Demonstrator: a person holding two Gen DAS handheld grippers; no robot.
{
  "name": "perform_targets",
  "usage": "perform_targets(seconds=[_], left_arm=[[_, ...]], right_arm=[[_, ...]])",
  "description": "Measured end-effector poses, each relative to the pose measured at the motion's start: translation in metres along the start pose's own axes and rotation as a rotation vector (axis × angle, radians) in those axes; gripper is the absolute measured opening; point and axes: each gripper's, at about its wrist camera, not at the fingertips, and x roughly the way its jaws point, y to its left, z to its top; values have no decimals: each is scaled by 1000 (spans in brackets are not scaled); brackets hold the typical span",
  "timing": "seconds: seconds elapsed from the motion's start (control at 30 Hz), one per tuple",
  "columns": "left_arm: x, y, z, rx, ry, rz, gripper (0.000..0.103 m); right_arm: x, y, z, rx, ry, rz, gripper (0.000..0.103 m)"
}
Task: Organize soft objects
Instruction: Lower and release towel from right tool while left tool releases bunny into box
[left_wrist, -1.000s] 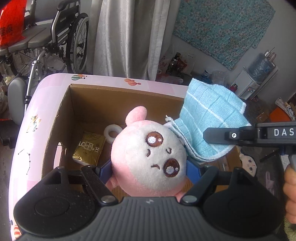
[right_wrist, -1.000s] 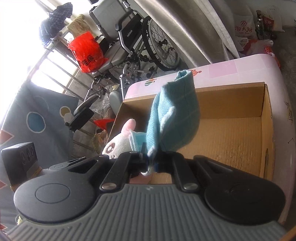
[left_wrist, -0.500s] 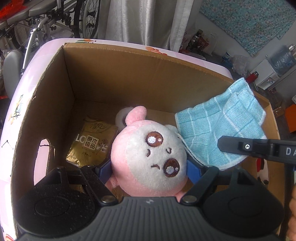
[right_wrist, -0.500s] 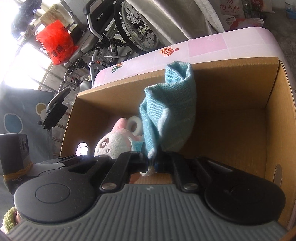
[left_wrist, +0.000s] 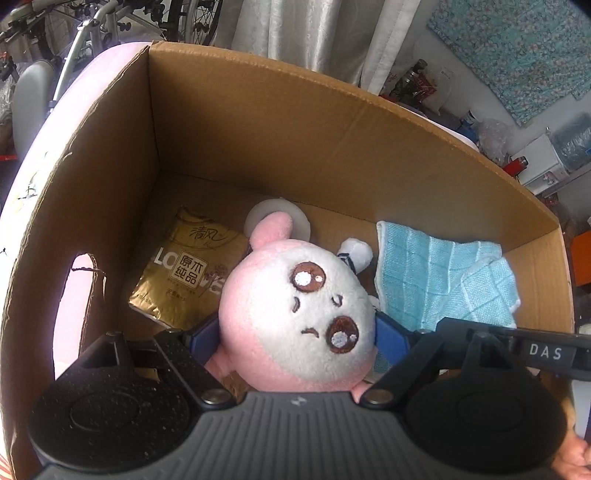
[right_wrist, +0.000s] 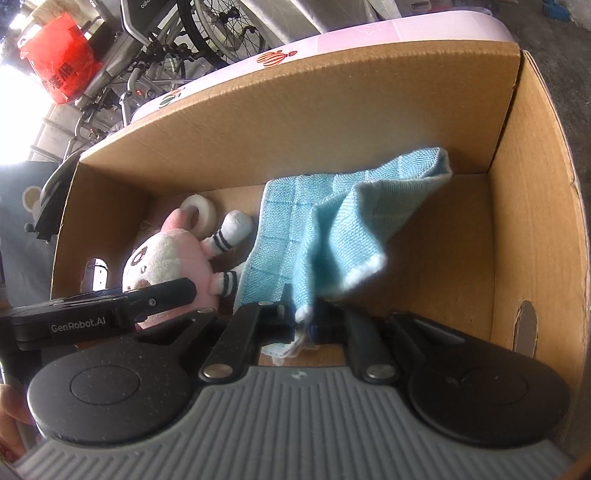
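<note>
A pink and white plush toy sits between the blue pads of my left gripper, low inside the cardboard box. The jaws are opening, though the pads still touch the toy's sides. My right gripper is shut on a corner of the light blue cloth, which drapes onto the box floor right of the toy. In the left wrist view the cloth lies beside the toy, under the right gripper's black finger.
A gold tissue pack and a white tape roll lie on the box floor behind the toy. The box stands on a pink table. The box's right half is bare cardboard. Wheelchairs and a curtain stand beyond.
Both grippers have sunk into the box. The cloth, held up before, now drapes onto the box floor. The toy has come down close to the tissue pack.
</note>
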Motion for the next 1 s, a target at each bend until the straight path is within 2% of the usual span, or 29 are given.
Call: perform_targets(seconds=[0.13,0.37,0.4,0.47,0.57,1.0], left_arm=[[2,1,-1,-37,-13,-42,86],[4,-5,0,-19,-15,-22,88],[3,-5,0,-20,-15,-23,88],[3,-3,0,-35,-13,-29,89],[4,1,2,-69,-12,-44,89],[-30,5,3,-109,-119,-130,90]], right_arm=[[4,0,-2,-6,22,14,5],[-1,-6,-2,-8,29,27,10],[-3,-7,-2,-8,29,25,13],[-7,-7,-3,-4,26,28,33],[-15,-4,-5,-15,7,11,51],[-67,-3,-13,-12,-65,4,58]])
